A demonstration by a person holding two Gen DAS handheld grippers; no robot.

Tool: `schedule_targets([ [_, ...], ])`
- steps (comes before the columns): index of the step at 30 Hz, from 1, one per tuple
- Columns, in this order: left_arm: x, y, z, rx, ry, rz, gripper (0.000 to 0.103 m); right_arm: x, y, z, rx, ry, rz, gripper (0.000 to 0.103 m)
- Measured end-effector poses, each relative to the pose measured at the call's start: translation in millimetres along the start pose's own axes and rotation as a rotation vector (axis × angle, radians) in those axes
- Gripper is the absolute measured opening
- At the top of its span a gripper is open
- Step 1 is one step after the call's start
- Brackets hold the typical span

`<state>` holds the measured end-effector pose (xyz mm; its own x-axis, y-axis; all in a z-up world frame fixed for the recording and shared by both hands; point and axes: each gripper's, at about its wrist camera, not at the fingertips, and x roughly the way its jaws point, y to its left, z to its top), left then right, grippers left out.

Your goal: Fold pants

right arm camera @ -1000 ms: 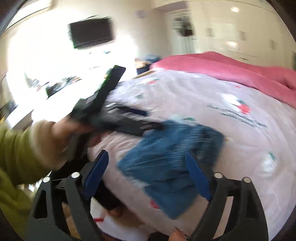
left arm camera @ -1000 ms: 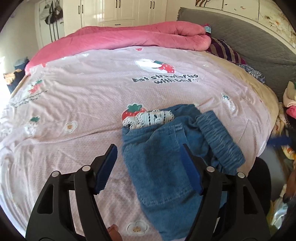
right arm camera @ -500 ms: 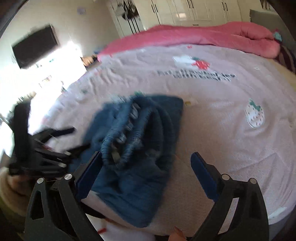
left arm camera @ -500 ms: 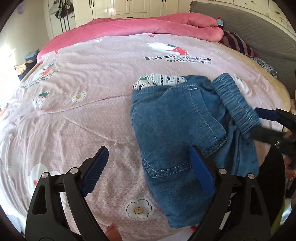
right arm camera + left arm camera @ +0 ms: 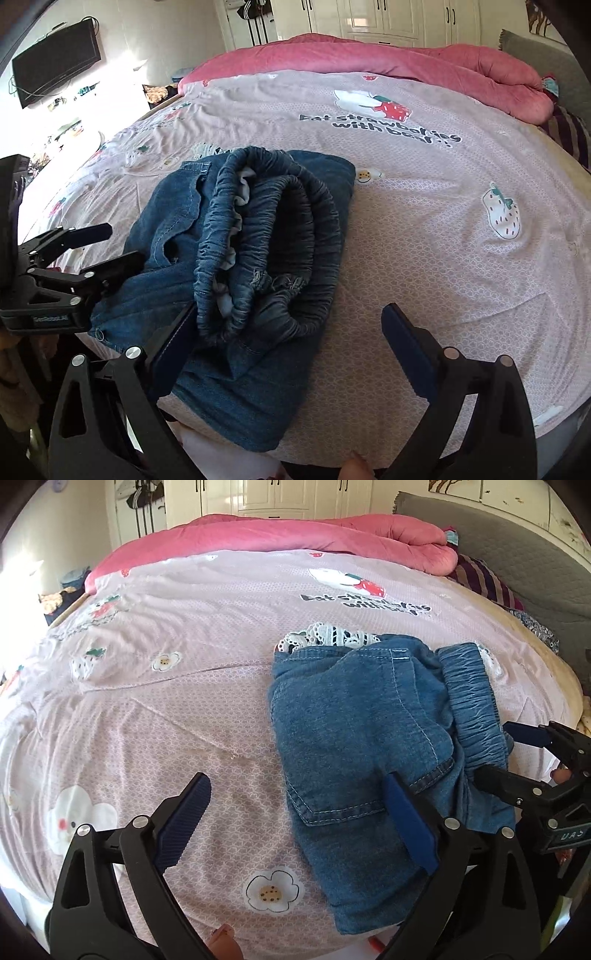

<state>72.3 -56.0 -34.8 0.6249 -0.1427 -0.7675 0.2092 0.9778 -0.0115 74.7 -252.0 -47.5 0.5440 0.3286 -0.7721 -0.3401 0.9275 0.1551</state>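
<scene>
Folded blue denim pants [image 5: 354,731] lie near the front edge of the bed, white lace trim [image 5: 328,637] showing at their far side and the elastic waistband [image 5: 258,236] bunched on top. My left gripper [image 5: 295,823] is open and empty, its right finger over the pants' near part. My right gripper [image 5: 291,339] is open and empty, its left finger against the waistband side of the pants. Each gripper shows in the other's view: the right gripper [image 5: 509,760] at the pants' right edge, the left gripper [image 5: 92,247] at their left edge.
The bed has a pink strawberry-print sheet [image 5: 184,664] and a rolled pink duvet [image 5: 295,535] at the far side. A grey headboard [image 5: 517,561] and striped pillow [image 5: 480,579] are at right. A wall television [image 5: 55,62] and white wardrobes [image 5: 388,18] stand beyond.
Both grippers have swung toward the pants and steadied. The right one moved in from the side until its left finger reached the waistband. Both stayed open.
</scene>
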Motion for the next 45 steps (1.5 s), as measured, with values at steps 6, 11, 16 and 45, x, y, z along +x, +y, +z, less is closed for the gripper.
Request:
schedule_targets([
  [6,8,5,0,-0.021,0.025,-0.005,0.092,-10,-1,-1,0.039,-0.033,0.050,0.097],
  [11,-14,5,2,-0.034,-0.002,-0.021,0.093,-48,-1,1,0.044,-0.136,0.041,0.098],
  [16,-43,1,1,-0.051,-0.039,-0.026,0.093,-81,4,-1,0.059,-0.209,0.036,0.098],
  [45,-137,1,-20,-0.110,-0.208,0.043,0.093,-161,34,-17,0.027,-0.345,-0.055,0.098],
])
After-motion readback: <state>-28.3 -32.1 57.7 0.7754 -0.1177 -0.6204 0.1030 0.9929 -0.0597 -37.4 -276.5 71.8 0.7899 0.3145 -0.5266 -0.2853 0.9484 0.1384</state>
